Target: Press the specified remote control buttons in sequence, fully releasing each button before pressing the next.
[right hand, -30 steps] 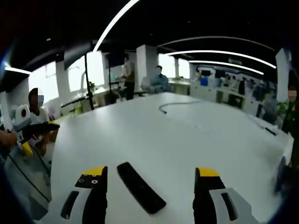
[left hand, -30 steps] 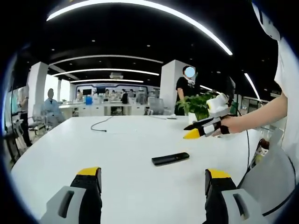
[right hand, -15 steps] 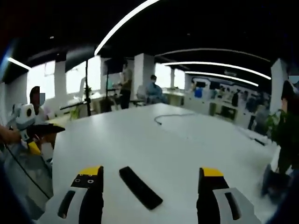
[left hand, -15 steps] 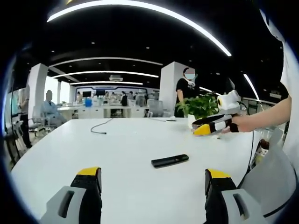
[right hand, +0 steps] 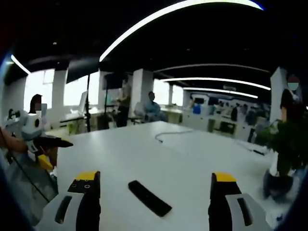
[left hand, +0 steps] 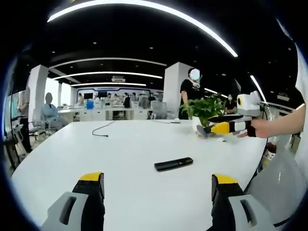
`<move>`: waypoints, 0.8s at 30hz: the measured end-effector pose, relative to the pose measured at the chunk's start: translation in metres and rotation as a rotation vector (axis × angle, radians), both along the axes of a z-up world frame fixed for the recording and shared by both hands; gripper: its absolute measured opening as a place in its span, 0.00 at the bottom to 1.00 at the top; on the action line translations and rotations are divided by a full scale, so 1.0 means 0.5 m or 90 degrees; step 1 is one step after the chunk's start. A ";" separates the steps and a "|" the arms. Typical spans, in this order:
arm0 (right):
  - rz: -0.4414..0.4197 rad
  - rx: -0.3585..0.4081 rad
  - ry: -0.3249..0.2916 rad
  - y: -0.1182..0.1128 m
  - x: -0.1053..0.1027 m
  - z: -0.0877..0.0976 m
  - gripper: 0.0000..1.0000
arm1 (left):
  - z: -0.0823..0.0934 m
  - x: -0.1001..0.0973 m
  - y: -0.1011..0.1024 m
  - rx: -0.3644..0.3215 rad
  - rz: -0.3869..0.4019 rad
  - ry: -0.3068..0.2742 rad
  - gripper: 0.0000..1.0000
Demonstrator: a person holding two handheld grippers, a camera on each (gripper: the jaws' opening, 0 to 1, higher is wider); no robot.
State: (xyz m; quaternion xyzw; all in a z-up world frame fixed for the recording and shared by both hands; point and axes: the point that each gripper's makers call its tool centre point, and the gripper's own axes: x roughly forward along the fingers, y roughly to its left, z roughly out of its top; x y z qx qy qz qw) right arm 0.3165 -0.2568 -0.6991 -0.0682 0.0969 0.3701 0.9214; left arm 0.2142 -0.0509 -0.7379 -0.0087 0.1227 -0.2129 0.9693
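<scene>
Left gripper view: left claw point(left hand: 157, 185) wide open, empty; remote point(left hand: 173, 164) on table point(left hand: 120, 144). Right claw point(right hand: 154, 185) same.

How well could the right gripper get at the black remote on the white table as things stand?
Probably yes. The remote lies alone on the bare white table, ahead between the right gripper's open jaws, with nothing between them. The left gripper hangs off to the side.
</scene>
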 end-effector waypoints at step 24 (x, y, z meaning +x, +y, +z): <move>-0.084 0.015 0.017 -0.080 -0.086 -0.031 0.99 | -0.004 -0.007 -0.012 0.001 -0.027 0.004 0.95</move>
